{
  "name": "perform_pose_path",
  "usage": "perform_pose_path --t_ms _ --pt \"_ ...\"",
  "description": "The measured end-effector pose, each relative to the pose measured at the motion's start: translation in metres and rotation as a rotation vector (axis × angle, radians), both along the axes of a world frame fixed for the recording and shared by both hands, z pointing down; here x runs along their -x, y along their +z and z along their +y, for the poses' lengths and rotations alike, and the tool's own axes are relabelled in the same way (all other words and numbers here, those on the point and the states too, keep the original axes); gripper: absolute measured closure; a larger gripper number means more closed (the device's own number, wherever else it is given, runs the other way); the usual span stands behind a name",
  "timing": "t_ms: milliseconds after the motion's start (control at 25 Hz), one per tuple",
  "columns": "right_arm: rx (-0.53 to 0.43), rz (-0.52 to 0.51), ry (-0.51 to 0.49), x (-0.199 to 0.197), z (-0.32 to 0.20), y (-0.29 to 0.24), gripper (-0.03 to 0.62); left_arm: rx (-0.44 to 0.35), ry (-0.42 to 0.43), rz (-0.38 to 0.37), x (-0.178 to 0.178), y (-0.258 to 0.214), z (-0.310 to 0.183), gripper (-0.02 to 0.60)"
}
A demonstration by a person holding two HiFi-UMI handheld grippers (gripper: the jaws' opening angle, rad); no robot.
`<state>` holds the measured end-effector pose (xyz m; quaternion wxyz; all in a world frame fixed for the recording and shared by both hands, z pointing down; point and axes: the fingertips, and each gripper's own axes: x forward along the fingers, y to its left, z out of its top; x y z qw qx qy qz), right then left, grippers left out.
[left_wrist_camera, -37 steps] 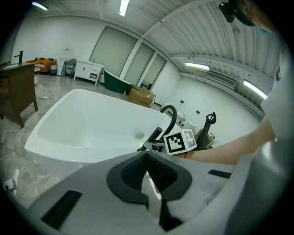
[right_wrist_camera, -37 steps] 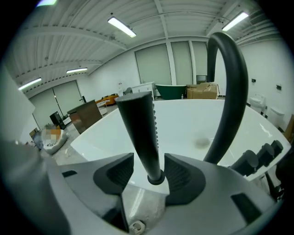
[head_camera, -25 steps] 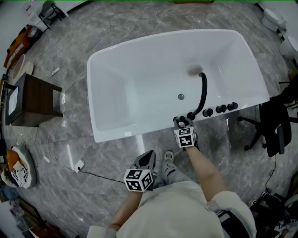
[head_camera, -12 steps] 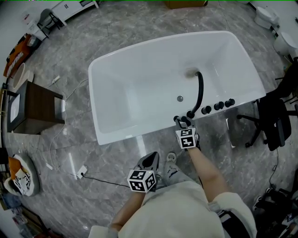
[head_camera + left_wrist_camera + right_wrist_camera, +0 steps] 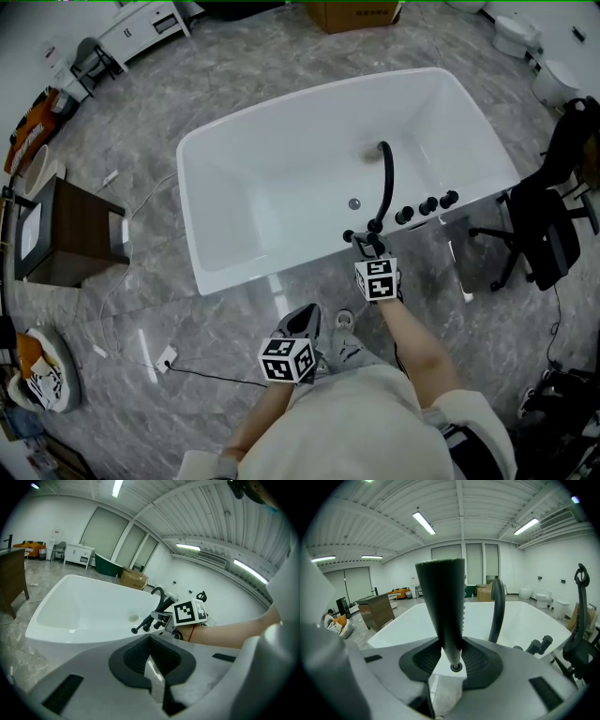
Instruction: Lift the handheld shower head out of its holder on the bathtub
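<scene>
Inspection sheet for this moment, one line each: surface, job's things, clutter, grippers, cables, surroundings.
Surface: grey marble-look floor; white bathtub, nothing loose inside.
Job's things: black shower head upright between the right gripper's jaws; black spout and knobs on the tub rim.
Clutter: orange-and-white bundle on the floor.
Grippers: right gripper shut on shower head; left gripper shut, empty, away from the tub.
Cables: black cable, white plug block on floor.
Surroundings: wooden side table, office chair, cardboard box.
</scene>
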<state>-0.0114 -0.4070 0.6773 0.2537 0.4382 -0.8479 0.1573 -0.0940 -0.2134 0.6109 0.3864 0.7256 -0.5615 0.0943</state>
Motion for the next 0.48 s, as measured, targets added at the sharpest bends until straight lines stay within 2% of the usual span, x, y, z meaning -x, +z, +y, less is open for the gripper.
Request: perform_pose_path --t_ms 480 --pt "-0.113 -0.06 0.041 -0.013 0.04 -0.06 0.451 -0.051 0.046 -0.013 -0.009 -0.014 0.033 0.561"
